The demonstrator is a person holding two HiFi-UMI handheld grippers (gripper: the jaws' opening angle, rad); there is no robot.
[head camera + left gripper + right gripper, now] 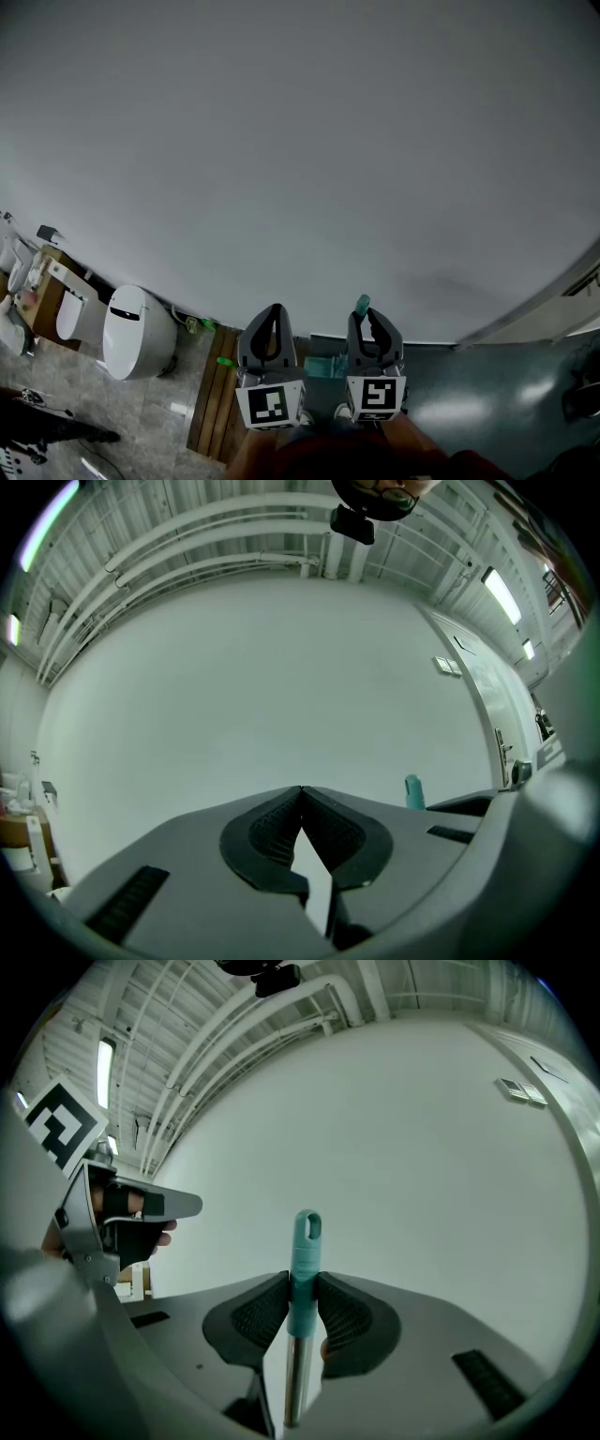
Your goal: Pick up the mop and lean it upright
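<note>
The mop handle (304, 1269) stands upright between the pads of my right gripper (305, 1290); it is a metal shaft with a teal end cap that has a hanging hole. The jaws press on the teal grip just below the cap. In the head view the teal tip (362, 304) pokes up above my right gripper (374, 330), close before the white wall. My left gripper (268, 330) hangs beside it on the left, its jaws shut with nothing between them (300, 791). From the left gripper view the teal tip (413, 792) shows at the right. The mop head is hidden.
A large white wall (309, 159) fills the view ahead. At the lower left stand a white toilet (131, 330) and a wooden slatted mat (214, 398). A grey floor (478, 389) lies to the right, with a door frame (562, 291) at the far right.
</note>
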